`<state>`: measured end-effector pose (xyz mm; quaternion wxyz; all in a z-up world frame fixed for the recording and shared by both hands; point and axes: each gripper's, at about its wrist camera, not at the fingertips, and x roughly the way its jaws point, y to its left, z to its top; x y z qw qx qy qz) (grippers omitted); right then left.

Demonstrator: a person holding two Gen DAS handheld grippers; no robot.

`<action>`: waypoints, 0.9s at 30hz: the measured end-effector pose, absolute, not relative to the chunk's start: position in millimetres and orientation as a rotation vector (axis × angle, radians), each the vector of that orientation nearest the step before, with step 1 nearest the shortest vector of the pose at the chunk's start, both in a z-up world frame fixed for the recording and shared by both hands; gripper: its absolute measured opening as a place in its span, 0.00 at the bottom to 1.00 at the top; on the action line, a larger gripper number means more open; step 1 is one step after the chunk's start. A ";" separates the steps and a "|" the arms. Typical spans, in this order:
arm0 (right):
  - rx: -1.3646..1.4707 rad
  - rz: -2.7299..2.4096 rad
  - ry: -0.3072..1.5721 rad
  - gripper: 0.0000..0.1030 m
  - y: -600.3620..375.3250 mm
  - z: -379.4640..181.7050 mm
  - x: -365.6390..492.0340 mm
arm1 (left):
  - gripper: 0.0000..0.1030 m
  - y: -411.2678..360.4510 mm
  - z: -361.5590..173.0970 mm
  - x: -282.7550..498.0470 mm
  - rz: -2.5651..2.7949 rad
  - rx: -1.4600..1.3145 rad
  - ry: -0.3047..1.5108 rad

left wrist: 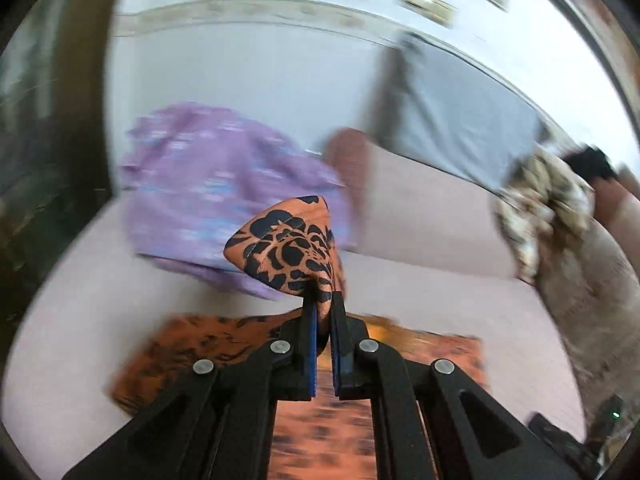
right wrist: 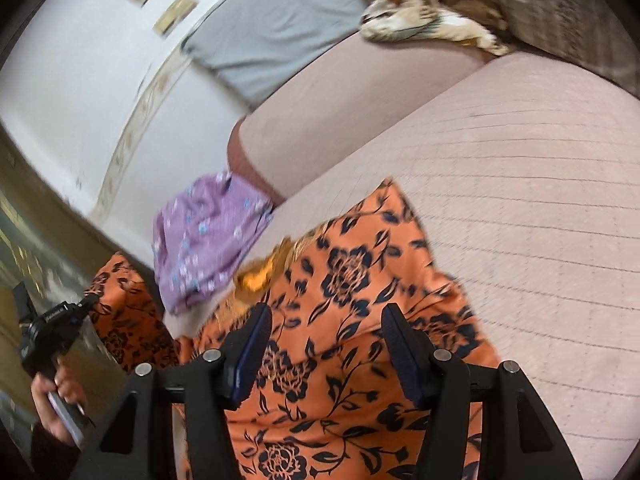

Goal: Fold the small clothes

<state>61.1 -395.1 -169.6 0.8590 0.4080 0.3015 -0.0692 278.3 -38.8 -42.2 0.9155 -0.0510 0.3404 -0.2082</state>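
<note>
Left gripper (left wrist: 323, 312) is pressed together on a corner of the orange cloth (left wrist: 286, 248), pinching up a pointed flap of black floral print. Right gripper (right wrist: 326, 356) hangs spread over the same smooth cloth (right wrist: 352, 280), nothing between its ribbed pads. That cloth lies on a quilted pink sofa seat (right wrist: 520, 200). Beyond lies a crumpled lilac garment (right wrist: 208, 240), dotted with small flowers. Farther back, a grey cushion (right wrist: 280, 24) leans against the white wall (right wrist: 80, 80).
</note>
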 end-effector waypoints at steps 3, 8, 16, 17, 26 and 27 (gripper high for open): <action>0.890 -0.179 0.600 0.59 -416.5 -167.8 52.9 | 0.07 -105.7 -51.1 255.8 -0.573 -0.095 0.771; 0.999 -0.181 0.606 0.65 -445.2 -177.8 47.9 | 0.70 -139.8 -54.0 213.2 -0.675 -0.061 0.719; 0.990 -0.100 0.678 0.71 -430.7 -184.1 67.2 | 0.72 -40.8 -104.1 230.0 -0.372 -0.114 0.696; 0.984 -0.083 0.690 0.71 -429.5 -185.4 73.4 | 0.72 -28.3 -117.8 234.2 -0.324 -0.127 0.718; 0.817 -0.030 0.782 0.44 -430.6 -202.6 154.3 | 0.72 33.0 -196.5 255.3 -0.028 -0.099 0.788; 0.796 -0.036 0.798 0.44 -430.3 -206.7 162.9 | 0.72 32.1 -197.2 259.5 -0.023 -0.088 0.791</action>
